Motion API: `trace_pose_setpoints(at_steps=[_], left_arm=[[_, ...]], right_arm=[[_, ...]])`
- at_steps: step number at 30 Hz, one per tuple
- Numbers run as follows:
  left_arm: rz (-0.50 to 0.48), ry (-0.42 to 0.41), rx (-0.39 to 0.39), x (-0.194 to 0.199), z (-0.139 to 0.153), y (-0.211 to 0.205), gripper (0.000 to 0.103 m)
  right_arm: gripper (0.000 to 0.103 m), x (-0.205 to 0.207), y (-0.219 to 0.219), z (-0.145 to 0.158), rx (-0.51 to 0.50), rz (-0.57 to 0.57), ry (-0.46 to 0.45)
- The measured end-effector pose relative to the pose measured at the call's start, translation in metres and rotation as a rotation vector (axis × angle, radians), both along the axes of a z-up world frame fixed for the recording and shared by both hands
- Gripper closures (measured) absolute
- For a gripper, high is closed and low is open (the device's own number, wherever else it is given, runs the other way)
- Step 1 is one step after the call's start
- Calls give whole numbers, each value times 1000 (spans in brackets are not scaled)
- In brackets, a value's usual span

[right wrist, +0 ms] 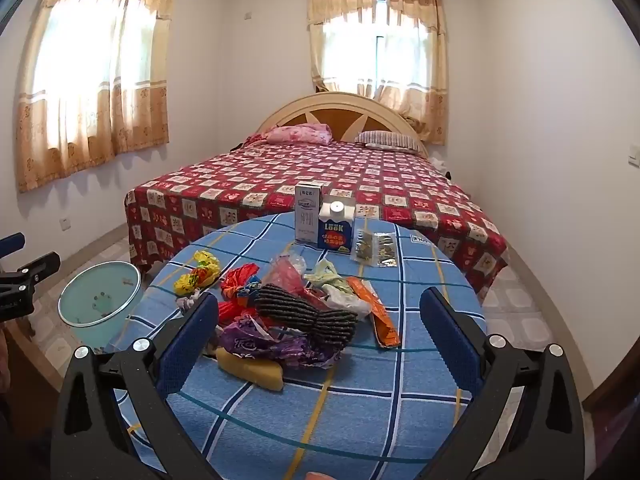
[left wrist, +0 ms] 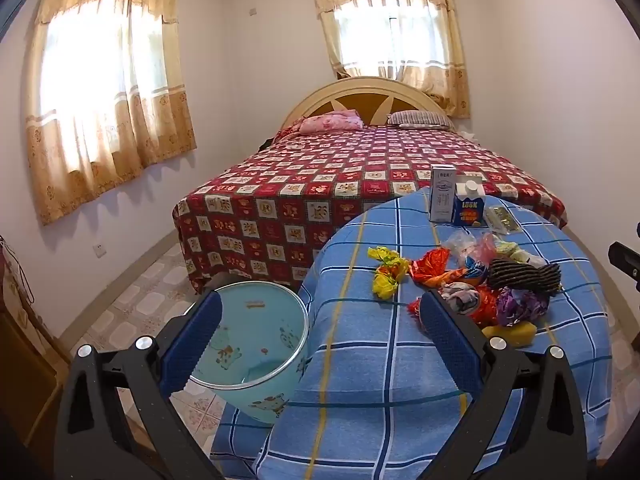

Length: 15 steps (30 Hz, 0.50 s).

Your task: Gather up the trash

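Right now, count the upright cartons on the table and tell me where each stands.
2. The tall white carton stands at the table's far edge; the blue carton stands beside it on its right. None seems hidden.

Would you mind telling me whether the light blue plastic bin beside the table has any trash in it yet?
Empty: the light blue plastic bin shows only bare inner wall and floor.

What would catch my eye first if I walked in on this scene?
Probably the bright heap of crumpled wrappers in the middle of the round table with the blue checked cloth. Behind it stretches a bed with a red patterned cover, and a pale blue bin stands on the floor beside the table.
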State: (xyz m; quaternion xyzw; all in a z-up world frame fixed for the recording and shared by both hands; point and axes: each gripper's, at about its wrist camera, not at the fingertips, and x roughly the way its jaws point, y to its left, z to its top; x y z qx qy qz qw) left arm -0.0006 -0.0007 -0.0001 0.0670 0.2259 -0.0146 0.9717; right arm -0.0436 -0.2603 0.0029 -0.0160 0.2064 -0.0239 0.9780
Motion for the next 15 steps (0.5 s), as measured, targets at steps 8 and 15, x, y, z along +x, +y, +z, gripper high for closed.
trace_pose_setpoints(at_steps=[8, 15], left_arm=[[6, 7, -5, -2, 1, 4, 6], [12, 2, 6, 2, -2, 8, 6]], right_arm=[[5, -1, 3, -2, -19, 4, -2], [5, 0, 4, -3, -23, 3, 2]])
